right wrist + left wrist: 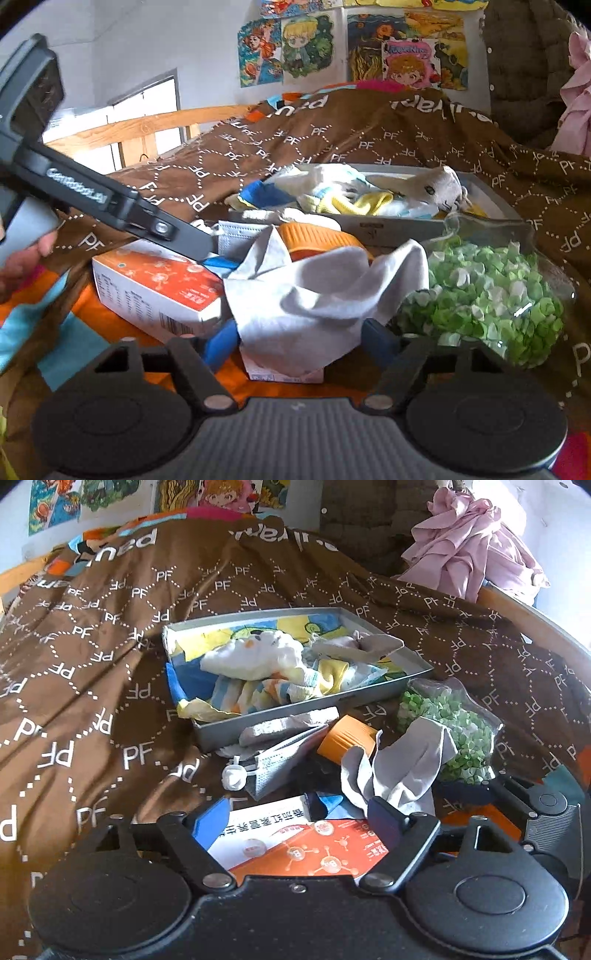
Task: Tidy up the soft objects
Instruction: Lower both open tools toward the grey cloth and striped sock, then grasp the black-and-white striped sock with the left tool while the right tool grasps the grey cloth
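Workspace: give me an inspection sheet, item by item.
Surface: brown quilt printed with PF, on a bed.
Job's things: grey tray holding soft cloths and a plush toy; grey cloth lying outside the tray, between both claws.
Clutter: orange-white box, bag of green bits, orange jar, face mask.
Grippers: left claw open over the box, its right pad at the cloth; right claw open around the cloth, grip not confirmed.
Cables: nothing seen.
Surroundings: cartoon posters, pink garment, wooden bed rail.
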`<action>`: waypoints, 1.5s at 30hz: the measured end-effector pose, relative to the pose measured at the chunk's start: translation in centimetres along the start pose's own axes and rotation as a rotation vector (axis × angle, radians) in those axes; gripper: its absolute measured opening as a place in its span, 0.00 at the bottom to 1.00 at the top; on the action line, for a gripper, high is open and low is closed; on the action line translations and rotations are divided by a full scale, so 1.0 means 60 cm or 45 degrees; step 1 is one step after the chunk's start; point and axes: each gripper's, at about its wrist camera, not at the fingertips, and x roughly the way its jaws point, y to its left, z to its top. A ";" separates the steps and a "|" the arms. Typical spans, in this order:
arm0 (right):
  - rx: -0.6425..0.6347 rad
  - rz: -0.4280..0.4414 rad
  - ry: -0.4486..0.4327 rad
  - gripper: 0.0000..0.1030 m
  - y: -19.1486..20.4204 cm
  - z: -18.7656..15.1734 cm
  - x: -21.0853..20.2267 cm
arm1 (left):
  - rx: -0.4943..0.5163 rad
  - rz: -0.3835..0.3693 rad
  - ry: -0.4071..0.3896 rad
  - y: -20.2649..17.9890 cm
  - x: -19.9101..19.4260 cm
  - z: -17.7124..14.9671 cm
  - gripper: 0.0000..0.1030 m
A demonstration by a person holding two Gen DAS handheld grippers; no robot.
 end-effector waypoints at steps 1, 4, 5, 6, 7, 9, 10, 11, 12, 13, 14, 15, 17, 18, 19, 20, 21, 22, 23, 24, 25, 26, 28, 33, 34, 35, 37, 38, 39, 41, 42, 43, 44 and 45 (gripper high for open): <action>-0.011 0.001 -0.001 0.67 0.001 0.000 -0.001 | -0.008 -0.007 0.009 -0.001 0.004 0.002 0.77; -0.027 0.002 0.002 0.57 0.005 0.002 -0.001 | -0.039 -0.026 0.033 -0.004 0.015 0.007 0.75; -0.027 0.004 0.004 0.54 0.005 0.003 -0.001 | -0.043 -0.025 0.037 -0.006 0.018 0.008 0.74; -0.022 0.007 0.006 0.53 0.004 0.003 0.000 | -0.045 -0.023 0.039 -0.008 0.021 0.010 0.74; -0.017 0.007 0.007 0.49 0.003 0.003 0.000 | -0.046 -0.022 0.041 -0.009 0.024 0.011 0.74; -0.013 0.005 0.009 0.42 0.002 0.003 -0.001 | -0.053 -0.020 0.043 -0.011 0.028 0.014 0.74; -0.015 0.004 0.011 0.36 0.002 0.004 -0.002 | -0.059 -0.020 0.043 -0.012 0.030 0.015 0.74; -0.022 0.000 0.016 0.29 0.003 0.006 -0.002 | -0.067 -0.021 0.044 -0.012 0.032 0.016 0.74; -0.029 -0.007 0.020 0.25 0.004 0.008 -0.003 | -0.073 -0.022 0.045 -0.013 0.034 0.016 0.74; -0.038 -0.019 0.027 0.21 0.004 0.010 -0.004 | -0.075 -0.021 0.045 -0.013 0.035 0.017 0.73; -0.038 -0.023 0.033 0.18 0.003 0.013 -0.006 | -0.074 -0.019 0.046 -0.014 0.036 0.017 0.73; -0.029 -0.026 0.034 0.16 0.001 0.015 -0.008 | -0.071 -0.018 0.046 -0.015 0.037 0.017 0.73; -0.008 -0.049 0.036 0.10 -0.006 0.022 -0.015 | -0.063 -0.020 0.047 -0.017 0.038 0.018 0.73; 0.000 -0.062 0.036 0.10 -0.010 0.024 -0.017 | -0.059 -0.021 0.046 -0.018 0.039 0.017 0.73; 0.009 -0.073 0.036 0.08 -0.014 0.026 -0.018 | -0.053 -0.021 0.046 -0.019 0.040 0.017 0.73; 0.022 -0.082 0.039 0.06 -0.018 0.027 -0.020 | -0.045 -0.021 0.046 -0.021 0.041 0.017 0.73; 0.034 -0.092 0.043 0.05 -0.022 0.028 -0.021 | -0.036 -0.020 0.046 -0.023 0.041 0.016 0.73; 0.039 -0.103 0.046 0.04 -0.025 0.029 -0.021 | -0.025 -0.021 0.046 -0.025 0.042 0.016 0.73; 0.037 -0.116 0.046 0.03 -0.027 0.029 -0.021 | -0.017 -0.020 0.046 -0.027 0.043 0.016 0.73; 0.033 -0.127 0.044 0.02 -0.028 0.030 -0.021 | -0.010 -0.018 0.046 -0.029 0.044 0.016 0.73; 0.030 -0.137 0.042 0.02 -0.030 0.030 -0.022 | 0.001 -0.015 0.047 -0.031 0.046 0.016 0.73; 0.029 -0.143 0.035 0.02 -0.031 0.031 -0.024 | 0.011 -0.013 0.049 -0.033 0.047 0.016 0.73; 0.017 -0.163 0.010 0.02 -0.033 0.033 -0.029 | 0.041 -0.007 0.056 -0.039 0.052 0.017 0.73; -0.052 -0.228 -0.070 0.01 -0.035 0.040 -0.046 | 0.099 -0.004 0.075 -0.051 0.064 0.021 0.72; -0.060 -0.241 -0.080 0.01 -0.036 0.041 -0.047 | 0.110 0.000 0.080 -0.053 0.066 0.022 0.72; -0.064 -0.254 -0.089 0.01 -0.039 0.042 -0.048 | 0.120 0.004 0.084 -0.056 0.068 0.022 0.72; -0.057 -0.278 -0.104 0.01 -0.048 0.044 -0.050 | 0.136 0.005 0.089 -0.060 0.072 0.022 0.70; -0.049 -0.284 -0.108 0.01 -0.053 0.045 -0.052 | 0.149 0.009 0.094 -0.063 0.074 0.023 0.69; -0.036 -0.293 -0.113 0.01 -0.059 0.046 -0.054 | 0.163 0.016 0.099 -0.066 0.077 0.024 0.67; -0.016 -0.311 -0.121 0.01 -0.069 0.047 -0.057 | 0.204 0.037 0.111 -0.075 0.082 0.025 0.58; -0.009 -0.319 -0.124 0.01 -0.073 0.048 -0.058 | 0.220 0.047 0.114 -0.078 0.085 0.025 0.56; -0.002 -0.325 -0.128 0.01 -0.076 0.049 -0.059 | 0.237 0.061 0.119 -0.082 0.087 0.026 0.51; 0.005 -0.328 -0.130 0.01 -0.079 0.049 -0.060 | 0.250 0.074 0.122 -0.085 0.089 0.027 0.45; 0.011 -0.331 -0.132 0.01 -0.082 0.049 -0.061 | 0.259 0.087 0.124 -0.087 0.090 0.027 0.42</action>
